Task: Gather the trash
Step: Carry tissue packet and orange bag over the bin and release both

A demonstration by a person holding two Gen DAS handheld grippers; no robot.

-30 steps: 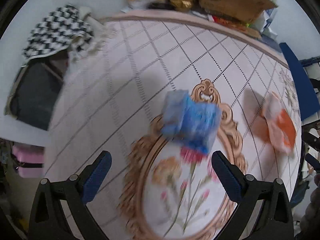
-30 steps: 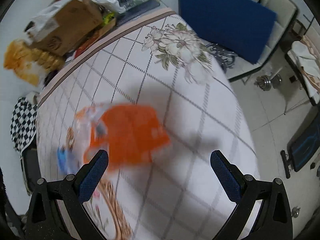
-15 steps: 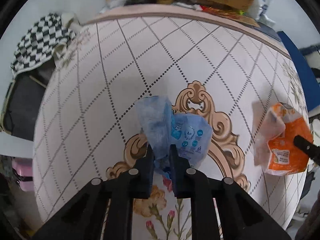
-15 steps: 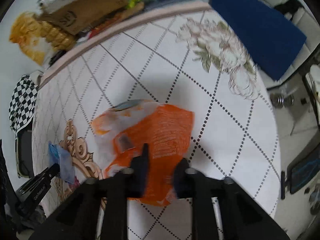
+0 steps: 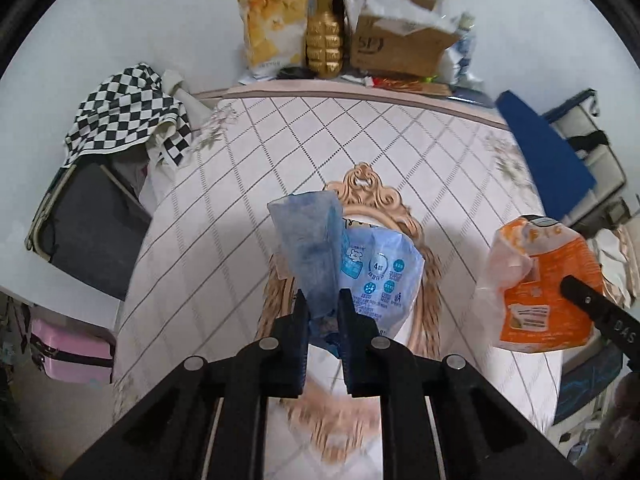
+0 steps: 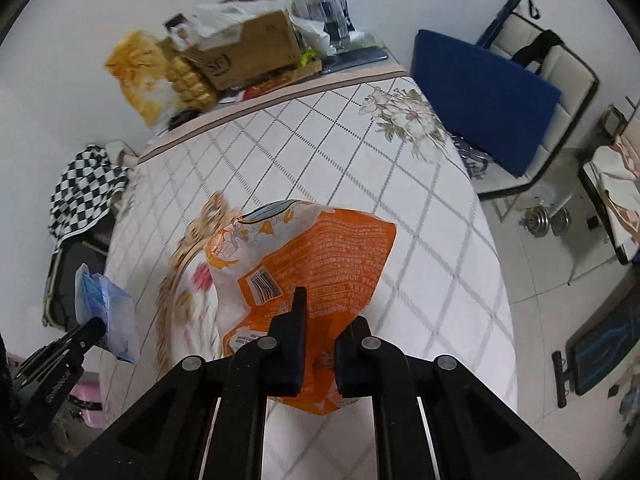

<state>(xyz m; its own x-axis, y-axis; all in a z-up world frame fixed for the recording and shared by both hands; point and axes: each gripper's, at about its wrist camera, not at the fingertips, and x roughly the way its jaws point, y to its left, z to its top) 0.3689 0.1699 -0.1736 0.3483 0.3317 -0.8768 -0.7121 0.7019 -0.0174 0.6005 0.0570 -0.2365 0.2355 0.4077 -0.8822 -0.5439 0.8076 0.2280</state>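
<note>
Both claws are pinched tight on trash. The left claw (image 5: 322, 304) holds the blue wrapper (image 5: 344, 264); the right claw (image 6: 320, 320) holds the orange bag (image 6: 308, 256), probably just above the tabletop (image 6: 360, 152). Next, carry both to a bin.

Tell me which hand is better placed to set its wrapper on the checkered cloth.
Left, probably. The left tool grips the blue wrapper on the checkered cloth's side of the table. The right tool, gripping the orange wrapper, is farther from it.
</note>
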